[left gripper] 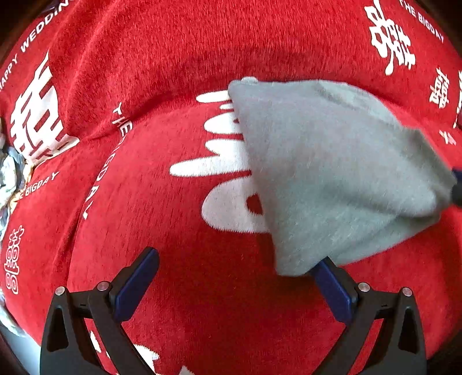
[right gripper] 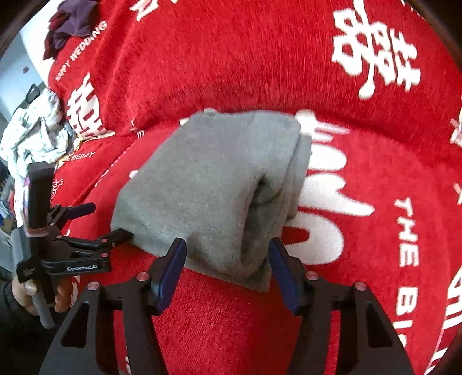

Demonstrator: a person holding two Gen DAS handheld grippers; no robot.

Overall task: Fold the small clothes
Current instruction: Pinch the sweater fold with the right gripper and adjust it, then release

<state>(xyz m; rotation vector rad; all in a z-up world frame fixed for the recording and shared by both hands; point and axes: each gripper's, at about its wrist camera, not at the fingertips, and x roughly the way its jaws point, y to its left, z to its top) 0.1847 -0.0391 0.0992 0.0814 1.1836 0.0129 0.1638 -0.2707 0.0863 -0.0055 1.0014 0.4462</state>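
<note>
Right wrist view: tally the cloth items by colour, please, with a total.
Grey: 1, the folded grey garment between the grippers
Red: 1, the red printed cover underneath
Dark purple and maroon: 1 pile of clothes, pieces not separable
White, crumpled: 1 heap of cloth at the left edge
Total: 4

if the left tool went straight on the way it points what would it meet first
Most likely the red cover: bare fabric fills the gap between the left tool's open jaws. The grey cloth lies to the right, over one finger's tip, so it might brush that; depth is unclear.
</note>
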